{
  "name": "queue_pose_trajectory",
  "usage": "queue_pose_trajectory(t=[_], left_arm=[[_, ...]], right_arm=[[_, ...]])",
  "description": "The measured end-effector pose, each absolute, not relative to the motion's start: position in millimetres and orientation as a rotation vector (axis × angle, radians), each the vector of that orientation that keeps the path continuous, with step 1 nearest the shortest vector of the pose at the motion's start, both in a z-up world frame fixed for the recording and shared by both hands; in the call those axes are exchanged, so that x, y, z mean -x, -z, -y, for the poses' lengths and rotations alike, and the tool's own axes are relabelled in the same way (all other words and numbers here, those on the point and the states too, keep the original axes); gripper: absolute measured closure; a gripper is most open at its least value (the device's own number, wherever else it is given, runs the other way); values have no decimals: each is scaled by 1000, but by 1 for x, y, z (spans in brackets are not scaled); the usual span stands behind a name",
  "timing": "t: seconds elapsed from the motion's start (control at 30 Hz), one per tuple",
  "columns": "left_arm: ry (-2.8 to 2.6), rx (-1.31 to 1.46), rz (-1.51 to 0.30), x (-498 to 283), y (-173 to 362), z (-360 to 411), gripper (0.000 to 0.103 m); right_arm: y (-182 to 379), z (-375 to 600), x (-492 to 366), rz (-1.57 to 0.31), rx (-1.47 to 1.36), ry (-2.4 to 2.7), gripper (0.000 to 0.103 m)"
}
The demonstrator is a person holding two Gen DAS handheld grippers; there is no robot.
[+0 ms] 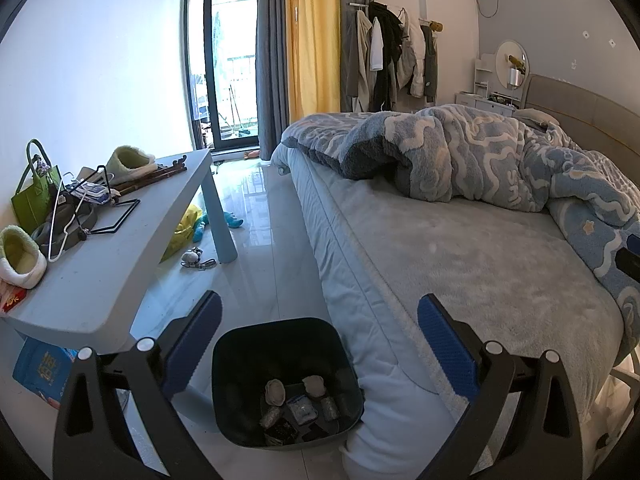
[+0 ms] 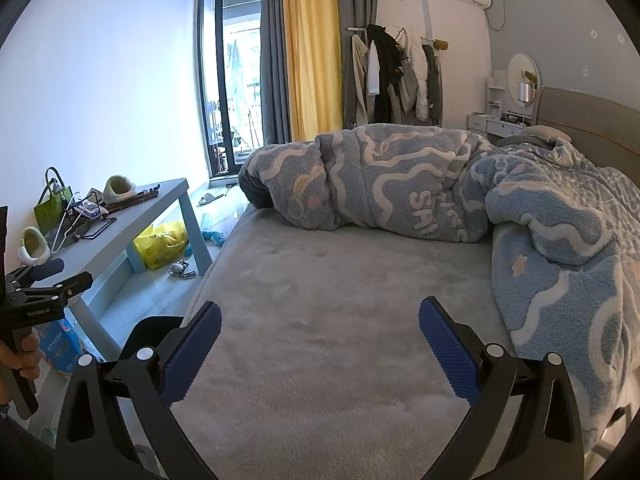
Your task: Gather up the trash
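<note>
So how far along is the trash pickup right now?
Several scraps already lie in the black bin beside the bed. Nothing is in hand: the left hand-held gripper and right hand-held gripper are open and empty. Clutter under the table remains.

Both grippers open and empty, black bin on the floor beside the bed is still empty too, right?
Not quite. The black bin is not empty: the left wrist view shows crumpled wads and small packets lying at its bottom. The rest holds: it stands on the floor against the bed, and the left gripper and right gripper both have their jaws wide apart with nothing between them.
</note>
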State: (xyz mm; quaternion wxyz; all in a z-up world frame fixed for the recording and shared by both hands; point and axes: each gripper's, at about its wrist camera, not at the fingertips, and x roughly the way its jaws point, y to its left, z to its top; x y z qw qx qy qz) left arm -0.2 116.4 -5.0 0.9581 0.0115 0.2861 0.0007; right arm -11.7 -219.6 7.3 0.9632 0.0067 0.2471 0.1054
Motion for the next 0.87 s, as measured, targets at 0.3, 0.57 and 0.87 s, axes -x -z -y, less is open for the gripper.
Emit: queue_pose_trajectory(t=[0.3,0.57,0.87], left_arm=[[-1,-23,-580,0,5,-116,3],[1,-28,-578,-1,2,-115,3],[-12,-13,-584,2,3,-113,3]], right_arm=[[-7,221,13,-500,-14,-213,3],[-7,219,13,-499,-16,-211,3],[-6,220,13,-498,-17,-211,3]])
